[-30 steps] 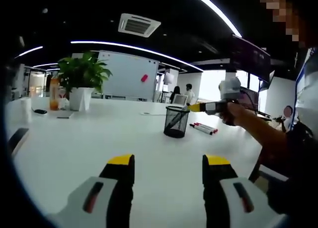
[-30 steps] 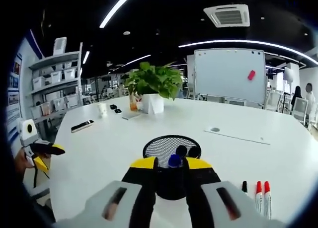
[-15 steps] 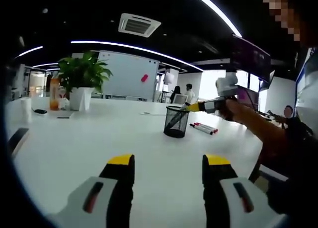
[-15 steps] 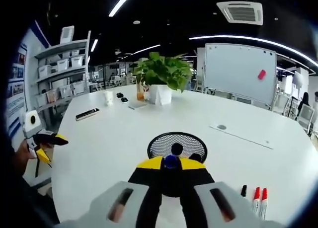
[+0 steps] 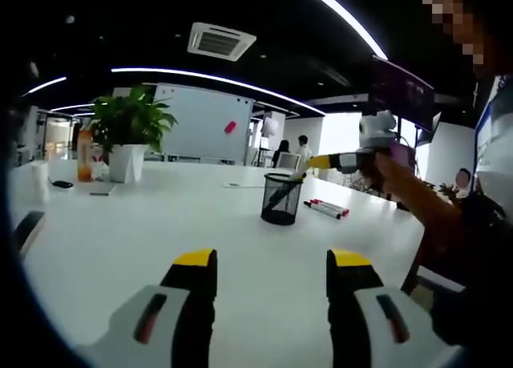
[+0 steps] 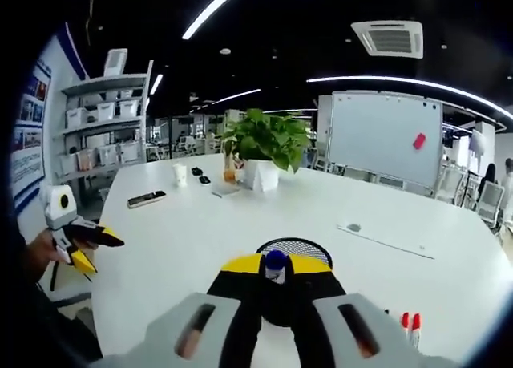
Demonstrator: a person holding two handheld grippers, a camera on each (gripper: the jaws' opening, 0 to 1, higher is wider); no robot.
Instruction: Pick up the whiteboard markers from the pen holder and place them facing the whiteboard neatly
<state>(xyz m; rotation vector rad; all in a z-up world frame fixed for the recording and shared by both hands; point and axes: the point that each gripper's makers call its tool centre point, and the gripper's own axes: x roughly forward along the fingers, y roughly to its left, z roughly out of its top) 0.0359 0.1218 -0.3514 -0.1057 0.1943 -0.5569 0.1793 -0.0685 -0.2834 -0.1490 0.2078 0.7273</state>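
Note:
The black mesh pen holder (image 5: 280, 200) stands mid-table, with its rim (image 6: 309, 246) just behind my right gripper (image 6: 276, 265). That gripper is shut on a blue-capped marker (image 6: 276, 261). In the left gripper view the right gripper (image 5: 318, 163) hovers above and right of the holder, its dark marker (image 5: 288, 190) slanting down into the holder. Red-capped markers (image 5: 325, 208) lie side by side on the table right of the holder, also at lower right (image 6: 409, 324). My left gripper (image 5: 272, 264) is open over bare table, and a hand holds it at far left (image 6: 100, 252).
A whiteboard (image 6: 389, 139) with a pink eraser stands beyond the white table (image 6: 192, 224). A potted plant (image 6: 260, 143), a cup, a phone (image 6: 144, 198) and small items sit at the far side. Shelves line the left wall. People sit in the background (image 5: 304, 147).
My right gripper has closed on the blue-capped marker and risen, drawing it up out of the holder. The left gripper has stayed put and open.

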